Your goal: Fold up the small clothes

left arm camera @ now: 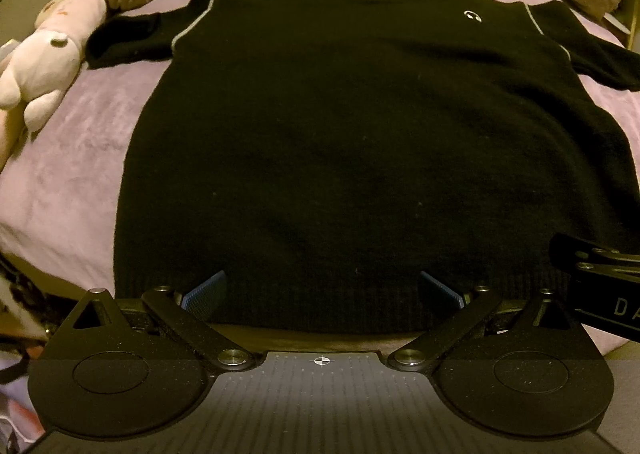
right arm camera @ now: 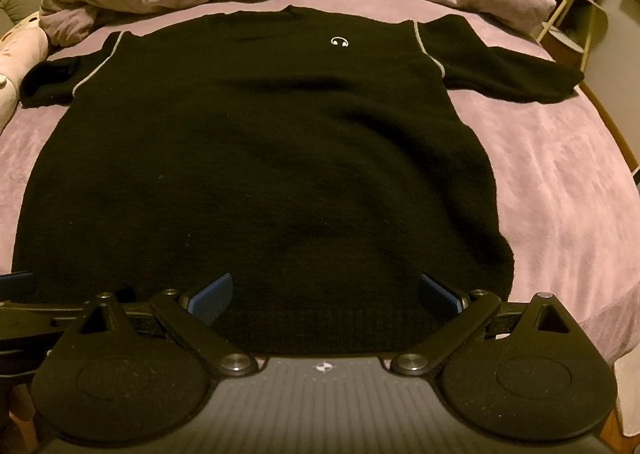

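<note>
You're basically at square one — the black sweater (left arm camera: 340,142) lies flat and face-up on the purple bed (left arm camera: 68,182), sleeves out, no fold made yet. Your left gripper (left arm camera: 322,290) and right gripper (right arm camera: 326,294) sit at the hem, both spread wide, holding nothing — every fold's left.

A black knit short-sleeved top (left arm camera: 340,142) with grey shoulder piping lies flat, front up, sleeves spread.
</note>
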`<state>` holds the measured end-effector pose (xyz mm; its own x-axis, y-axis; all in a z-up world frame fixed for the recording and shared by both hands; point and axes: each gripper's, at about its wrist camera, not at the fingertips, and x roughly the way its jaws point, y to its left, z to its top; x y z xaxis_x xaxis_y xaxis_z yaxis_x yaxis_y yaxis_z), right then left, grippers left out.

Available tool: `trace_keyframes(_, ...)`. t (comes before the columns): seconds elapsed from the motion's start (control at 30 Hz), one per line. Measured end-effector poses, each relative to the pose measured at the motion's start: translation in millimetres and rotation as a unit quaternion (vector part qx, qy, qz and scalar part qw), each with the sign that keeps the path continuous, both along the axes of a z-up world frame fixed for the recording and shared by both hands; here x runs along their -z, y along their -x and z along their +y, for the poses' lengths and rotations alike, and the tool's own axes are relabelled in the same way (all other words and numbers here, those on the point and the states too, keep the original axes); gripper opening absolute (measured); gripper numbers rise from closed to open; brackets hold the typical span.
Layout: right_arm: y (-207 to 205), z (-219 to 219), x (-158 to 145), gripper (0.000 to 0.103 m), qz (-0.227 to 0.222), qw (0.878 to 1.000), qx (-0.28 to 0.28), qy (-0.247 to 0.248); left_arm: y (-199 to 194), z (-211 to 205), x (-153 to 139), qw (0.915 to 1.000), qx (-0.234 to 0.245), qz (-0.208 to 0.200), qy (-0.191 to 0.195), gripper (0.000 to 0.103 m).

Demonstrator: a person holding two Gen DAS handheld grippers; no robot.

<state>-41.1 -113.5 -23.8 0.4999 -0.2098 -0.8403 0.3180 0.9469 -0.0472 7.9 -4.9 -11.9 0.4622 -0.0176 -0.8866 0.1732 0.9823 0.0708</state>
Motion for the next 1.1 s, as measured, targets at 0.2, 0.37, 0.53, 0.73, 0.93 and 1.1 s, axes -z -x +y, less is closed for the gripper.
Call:
trace_keyframes(0.2,-1,-2,1,0.099,0.002,1.0,0.005,-0.002,-1,-1,1,1.0,0.001,0.002,0.002,0.103)
trace_keyframes(0.37,-2,-5,3,0.099,0.004,1.0,0.008,-0.004,-3,-2,3,1.0,0.002,0.006,0.003,0.103)
trace_keyframes(0.53,-3,-7,5,0.099,0.007,1.0,0.013,-0.006,-5,-5,5,0.9999,0.002,0.009,0.003,0.103)
trace_keyframes(0.73,-4,-10,8,0.099,0.008,1.0,0.013,-0.007,-9,-6,7,0.9999,0.003,0.015,0.005,0.103)
trace_keyframes(0.93,-8,-12,12,0.099,0.018,1.0,0.015,-0.01,-14,-11,12,0.9997,0.004,0.023,0.002,0.103)
trace_keyframes(1.1,-13,-15,17,0.099,0.025,0.999,0.018,-0.014,-19,-14,16,0.9996,0.006,0.028,-0.002,0.103)
